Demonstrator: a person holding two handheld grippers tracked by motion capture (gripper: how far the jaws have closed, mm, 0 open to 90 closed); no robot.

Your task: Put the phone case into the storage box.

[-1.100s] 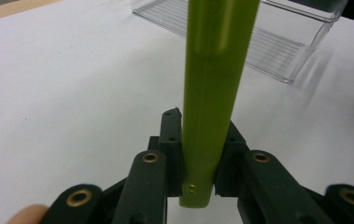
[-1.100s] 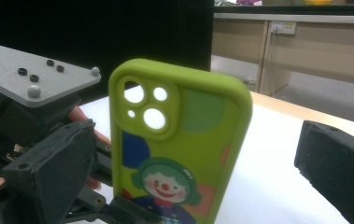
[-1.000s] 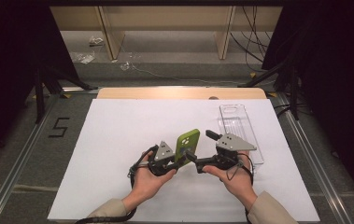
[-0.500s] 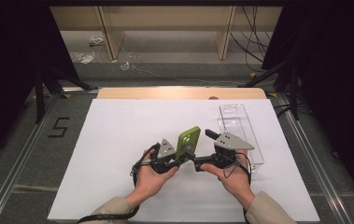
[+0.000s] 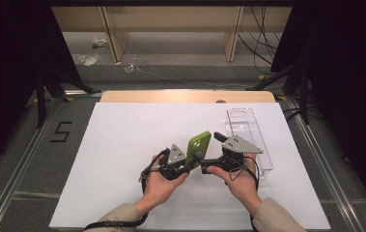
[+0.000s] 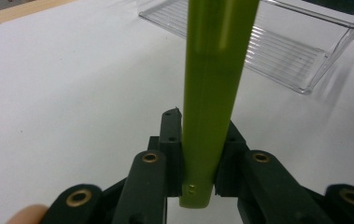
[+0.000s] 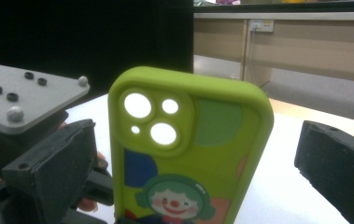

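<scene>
Two tongs unmoved, green case (image 5: 199,148) still upright

Table cover: a white sheet (image 5: 122,159) lay flat over most of the tabletop.
Table edge: a pale wooden strip (image 5: 171,96) showed at 12 o'clock beyond the sheet.
Tray: a clear ribbed plastic tray (image 5: 242,123) lay on the sheet at 2 o'clock, long side running away from the person; in the left gripper view it (image 6: 277,51) sat at 1 o'clock.
Floor mark: a black numeral 5 (image 5: 61,131) sat on the grey floor at 9 o'clock.
Shelving: a light wooden unit (image 5: 171,24) stood at 12 o'clock.
Cables: dark cables (image 5: 260,43) hung at 1 o'clock.
</scene>
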